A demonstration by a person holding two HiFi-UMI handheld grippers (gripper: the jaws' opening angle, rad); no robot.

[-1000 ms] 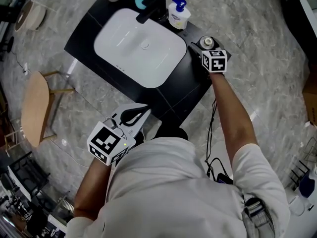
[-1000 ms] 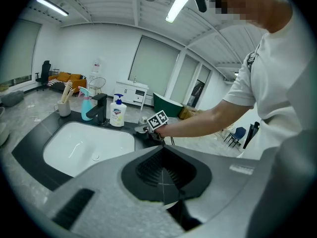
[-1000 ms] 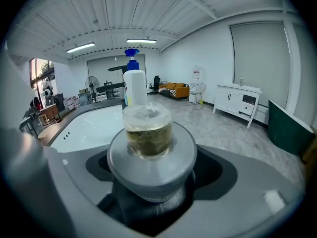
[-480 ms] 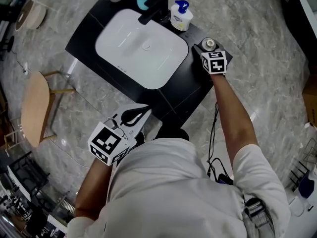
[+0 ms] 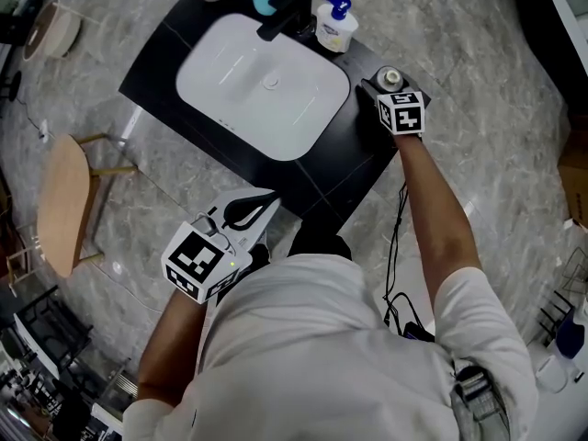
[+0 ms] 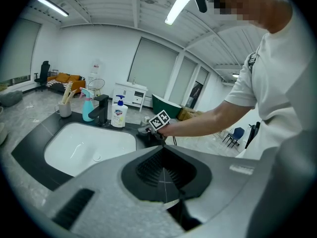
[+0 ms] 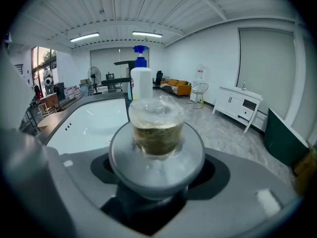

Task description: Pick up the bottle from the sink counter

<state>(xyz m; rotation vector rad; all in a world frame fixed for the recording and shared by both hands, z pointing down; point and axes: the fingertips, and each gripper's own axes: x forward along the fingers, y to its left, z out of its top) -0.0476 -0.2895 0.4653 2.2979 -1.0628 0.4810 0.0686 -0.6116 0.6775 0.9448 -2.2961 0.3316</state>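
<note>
At the right end of the black sink counter (image 5: 342,162), your right gripper (image 5: 392,94) grips the bottle (image 7: 156,131) below its grey collar, beside the white basin (image 5: 262,85). Down by your waist, your left gripper (image 5: 246,212) hangs with jaws pressed together, holding nothing.

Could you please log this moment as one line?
right gripper: shut on bottle | bottle: on sink counter | left gripper: shut, empty

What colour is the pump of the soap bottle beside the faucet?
Blue; the head view shows the pump best.
</note>
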